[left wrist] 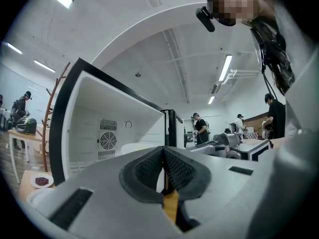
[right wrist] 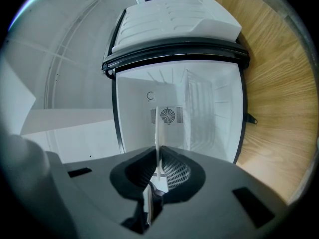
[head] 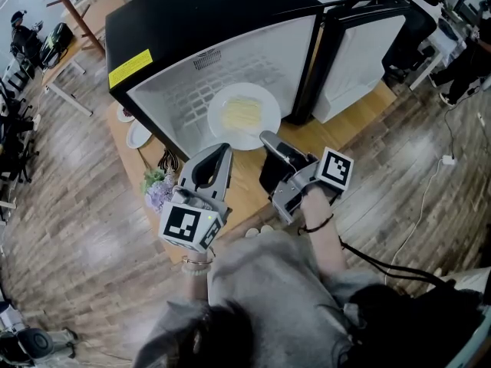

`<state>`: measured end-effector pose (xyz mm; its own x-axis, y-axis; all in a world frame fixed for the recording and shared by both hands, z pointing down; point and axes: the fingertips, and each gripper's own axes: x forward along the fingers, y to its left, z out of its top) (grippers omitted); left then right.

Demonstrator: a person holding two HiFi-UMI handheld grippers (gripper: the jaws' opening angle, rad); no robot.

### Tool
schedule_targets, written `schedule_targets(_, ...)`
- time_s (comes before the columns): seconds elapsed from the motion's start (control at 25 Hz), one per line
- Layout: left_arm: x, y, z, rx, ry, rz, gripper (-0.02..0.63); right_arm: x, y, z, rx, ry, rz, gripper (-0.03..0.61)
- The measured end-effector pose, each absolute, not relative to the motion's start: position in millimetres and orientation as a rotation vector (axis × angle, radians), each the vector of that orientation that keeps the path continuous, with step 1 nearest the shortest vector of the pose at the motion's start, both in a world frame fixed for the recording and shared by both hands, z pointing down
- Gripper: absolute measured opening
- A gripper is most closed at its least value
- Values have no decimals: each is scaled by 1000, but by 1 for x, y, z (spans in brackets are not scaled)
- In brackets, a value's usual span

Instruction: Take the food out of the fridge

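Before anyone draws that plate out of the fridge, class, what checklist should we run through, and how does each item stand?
1. Fridge door swung open: ok.
2. Right gripper shut on the rim of the white plate: ok.
3. Pale food sits mid-plate, away from the rim: ok.
4. Left gripper shut and empty, free to support: ok.
5. Plate held level: cannot tell.
6. Bare wooden table in front of the fridge for setting down: ok.

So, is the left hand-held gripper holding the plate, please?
No, the left hand-held gripper is shut on nothing; the right hand-held gripper grips the plate by its rim.
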<state>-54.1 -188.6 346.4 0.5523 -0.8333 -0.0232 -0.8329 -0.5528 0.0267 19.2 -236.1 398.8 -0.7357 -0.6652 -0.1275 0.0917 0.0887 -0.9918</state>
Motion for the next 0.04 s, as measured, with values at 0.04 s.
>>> schedule_targets(0.04,-54,-189,346,2756,-1480,-53,8,19,-236,399,-562,1800,-1705,33)
